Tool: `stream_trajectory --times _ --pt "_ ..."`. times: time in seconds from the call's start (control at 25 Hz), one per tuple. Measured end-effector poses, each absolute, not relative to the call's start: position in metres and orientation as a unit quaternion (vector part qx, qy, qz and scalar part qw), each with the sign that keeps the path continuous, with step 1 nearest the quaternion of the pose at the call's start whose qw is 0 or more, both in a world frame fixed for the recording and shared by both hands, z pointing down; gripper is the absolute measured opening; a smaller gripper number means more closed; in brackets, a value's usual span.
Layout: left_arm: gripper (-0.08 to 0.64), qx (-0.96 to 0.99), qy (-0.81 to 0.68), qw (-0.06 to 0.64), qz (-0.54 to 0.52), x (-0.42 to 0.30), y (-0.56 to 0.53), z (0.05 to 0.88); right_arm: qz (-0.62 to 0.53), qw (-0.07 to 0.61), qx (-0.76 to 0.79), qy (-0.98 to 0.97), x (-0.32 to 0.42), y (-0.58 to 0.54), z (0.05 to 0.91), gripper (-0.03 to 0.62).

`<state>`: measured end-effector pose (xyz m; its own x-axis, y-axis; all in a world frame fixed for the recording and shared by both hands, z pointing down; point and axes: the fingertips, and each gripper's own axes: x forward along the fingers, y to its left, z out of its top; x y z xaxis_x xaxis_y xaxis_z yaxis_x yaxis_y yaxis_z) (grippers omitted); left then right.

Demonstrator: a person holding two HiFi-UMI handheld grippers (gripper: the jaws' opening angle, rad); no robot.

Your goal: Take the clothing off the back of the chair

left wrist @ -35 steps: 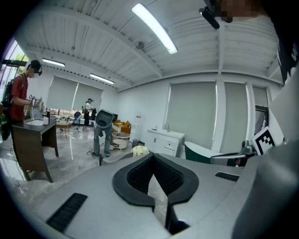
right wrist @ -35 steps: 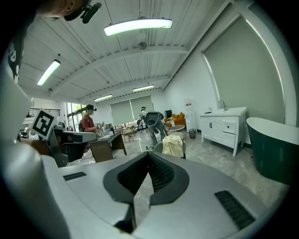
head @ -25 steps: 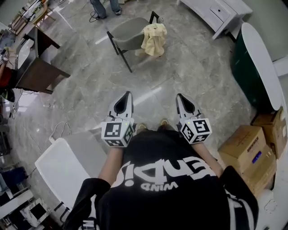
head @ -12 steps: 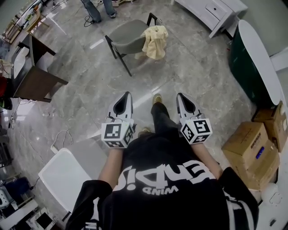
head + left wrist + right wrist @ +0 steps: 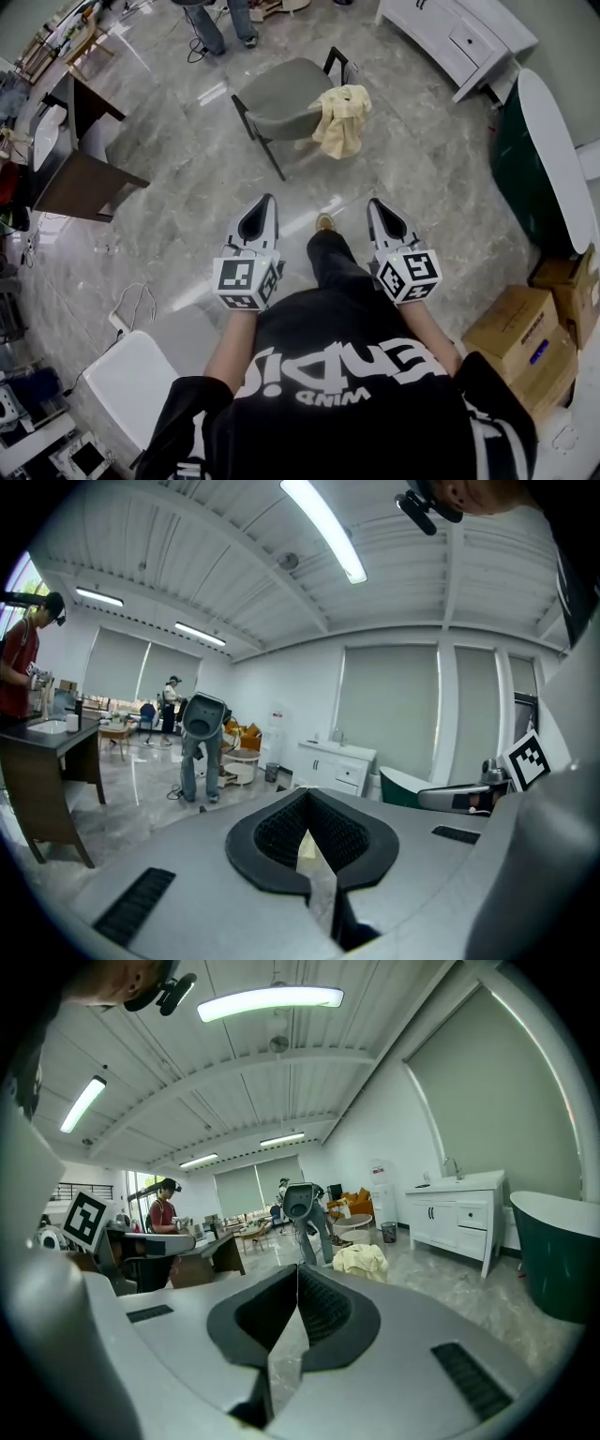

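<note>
A pale yellow garment [image 5: 342, 120] hangs over the back of a grey chair [image 5: 281, 94] with black legs, far ahead on the marble floor. It shows again in the right gripper view as a yellow heap [image 5: 361, 1260]. My left gripper [image 5: 265, 199] and right gripper [image 5: 373, 202] are held side by side in front of my body, both shut and empty, well short of the chair. In the left gripper view the left gripper [image 5: 306, 832] has its jaws together, and a sliver of the yellow garment shows past them. The right gripper [image 5: 296, 1269] also has its tips touching.
A dark wooden desk [image 5: 80, 141] stands at the left, a white cabinet [image 5: 459, 37] at the top right, a dark green tub [image 5: 530, 150] at the right. Cardboard boxes [image 5: 525, 337] sit at the lower right. A person [image 5: 225, 19] stands beyond the chair.
I have walked forward with one foot stepping out ahead. The chair and garment have shifted slightly right and lower in the head view. Both grippers keep their pose, shut.
</note>
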<state>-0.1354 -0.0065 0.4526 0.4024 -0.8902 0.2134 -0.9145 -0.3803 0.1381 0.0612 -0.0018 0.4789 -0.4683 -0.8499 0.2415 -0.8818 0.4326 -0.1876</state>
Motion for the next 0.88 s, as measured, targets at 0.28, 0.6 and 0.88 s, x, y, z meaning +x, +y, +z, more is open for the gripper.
stream_trajectory --times 0.28,0.6,0.88 --pt "0.015 0.819 -0.558 0.118 0.058 -0.135 -0.1 0.44 0.143 0.057 0.481 -0.863 0.053 -0.102 0.461 0.014" --pt "0.015 0.808 -0.573 0.12 0.066 -0.12 -0.186 0.436 0.15 0.063 0.449 -0.879 0.057 -0.197 0.458 0.014" --pt "0.015 0.813 -0.567 0.118 0.063 -0.126 -0.218 0.424 0.154 0.062 0.448 -0.878 0.044 -0.231 0.453 0.014"
